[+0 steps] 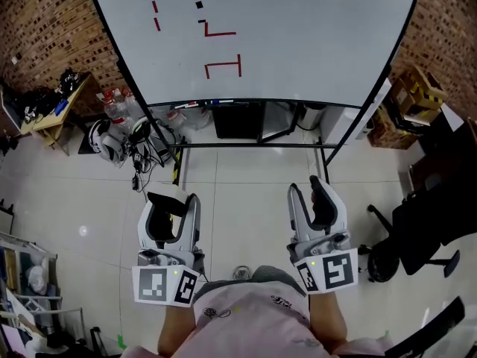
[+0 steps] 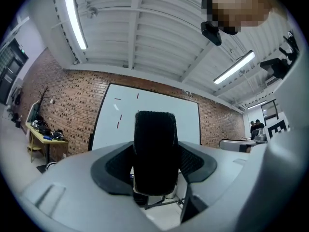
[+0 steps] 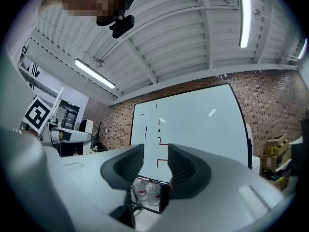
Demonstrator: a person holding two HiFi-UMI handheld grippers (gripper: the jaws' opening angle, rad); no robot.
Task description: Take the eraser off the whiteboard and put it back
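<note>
In the head view the eraser was off the whiteboard, sitting as a dark block between the two white jaws of the left gripper, which were closed partway onto it. The right gripper was level with it on the other side, fingers apart with only floor showing in the gap. Both pointed toward the board across a stretch of bare pale floor tiles. The board carried a few red marks, and its black stand frame ran along the floor ahead. Clutter and water bottles crowded the left foot of the stand, with a yellow table against the brick wall. A black office chair and cardboard boxes narrowed the right side.

In the left gripper view the eraser stood upright and tall between the ribbed pads, black with rounded corners and a fuzzy, felt-like face. It covered the middle of the whiteboard behind it. The pads pressed on its sides. The wall ran off to either side of the board, and white ceiling beams showed overhead.

In the right gripper view the jaws stood moderately apart and held nothing. Through the gap showed the red marks on the board and the bottles under its lower edge. The board's right edge lay close to the stacked boxes.
</note>
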